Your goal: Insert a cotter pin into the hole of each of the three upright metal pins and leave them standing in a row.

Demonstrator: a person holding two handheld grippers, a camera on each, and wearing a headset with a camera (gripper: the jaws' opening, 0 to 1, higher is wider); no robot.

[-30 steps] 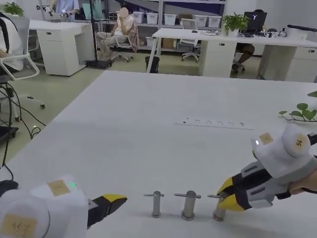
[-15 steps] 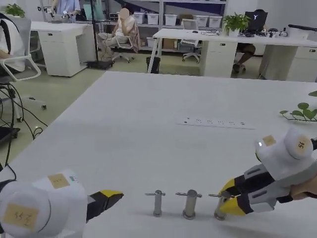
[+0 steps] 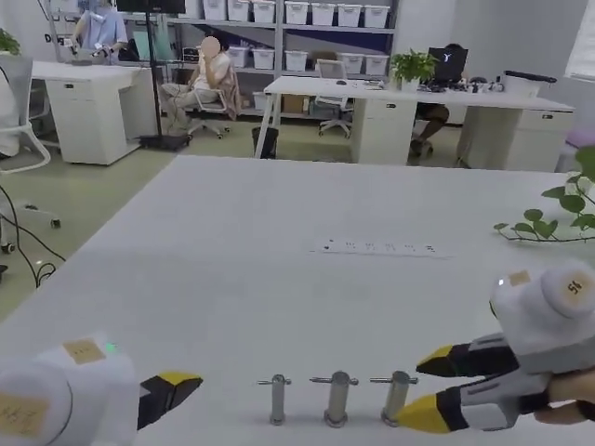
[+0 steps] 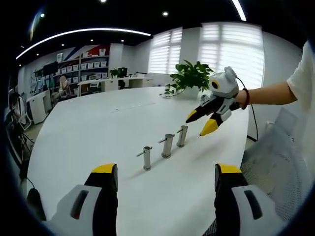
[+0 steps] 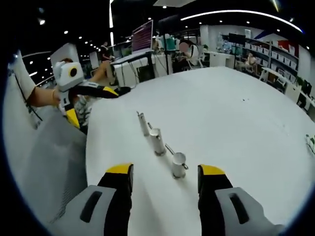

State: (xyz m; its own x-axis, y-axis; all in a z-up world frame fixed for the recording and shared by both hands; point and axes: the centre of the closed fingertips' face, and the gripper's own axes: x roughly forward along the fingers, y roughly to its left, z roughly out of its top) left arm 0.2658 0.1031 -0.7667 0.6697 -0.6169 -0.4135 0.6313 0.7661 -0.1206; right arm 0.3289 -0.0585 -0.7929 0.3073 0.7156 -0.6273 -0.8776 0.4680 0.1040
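Note:
Three upright metal pins stand in a row near the table's front edge: left pin (image 3: 277,400), middle pin (image 3: 336,399), right pin (image 3: 397,394). Each has a thin cotter pin through its top. My right gripper (image 3: 426,387) is open just right of the right pin, with nothing between its jaws. The left gripper (image 3: 167,395) hovers at the bottom left, apart from the row. In the left gripper view, the open left gripper (image 4: 166,169) faces the pins (image 4: 167,146) and the right gripper (image 4: 206,118) beyond. The right gripper view has the open right gripper (image 5: 165,170) just short of the nearest pin (image 5: 178,164).
A power strip (image 3: 372,247) is set into the white table (image 3: 279,279) further back. A leafy plant (image 3: 558,209) reaches in at the right edge. Desks, chairs and seated people stand far behind.
My right gripper has opened and drawn back slightly to the right of the right pin, where it was shut at the cotter pin. The head camera has tilted up.

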